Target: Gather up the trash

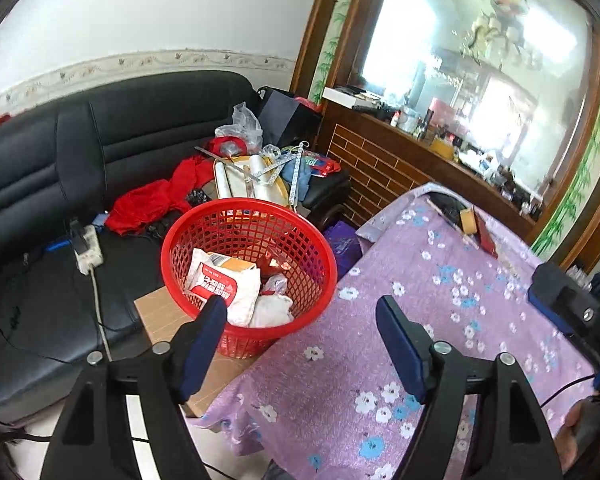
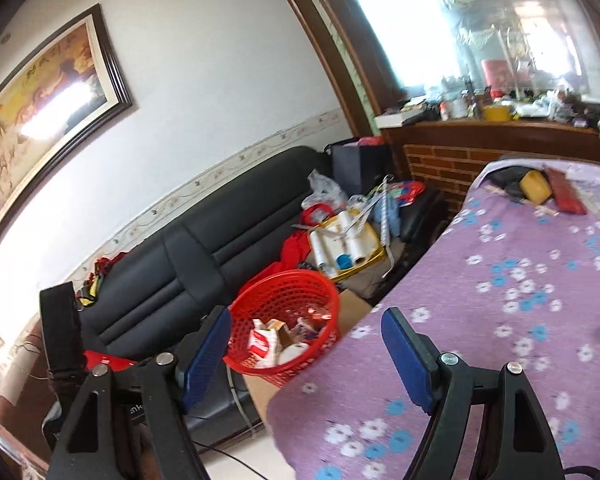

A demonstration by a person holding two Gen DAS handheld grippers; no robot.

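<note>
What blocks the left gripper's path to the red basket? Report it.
Nothing visible does. The left gripper is open and empty, and the red basket sits just ahead of it beside the purple floral tablecloth, its top open with trash already inside.

Table [image 1: 440, 300] under purple floral cloth [image 1: 340, 392], cloth hangs over near corner. On it at far end, all clustered: yellow tape roll [image 1: 467, 221], flat red item [image 1: 485, 236] just right of roll and touching it, dark bundle [image 1: 446, 205] just left of roll, pale wooden stick [image 1: 446, 220] running in front of roll. Right wrist view same group: tape roll [image 2: 535, 188], red item [image 2: 565, 196], dark bundle [image 2: 507, 182]. Red basket [image 1: 248, 264] sits off table's left edge on cardboard box [image 1: 164, 320], rim close to cloth; holds white-red packet [image 1: 220, 284] and crumpled wrappers. Black sofa [image 1: 80, 168] beyond basket carries red cloth [image 1: 152, 200], white power strip [image 1: 87, 250], clutter pile.
</note>
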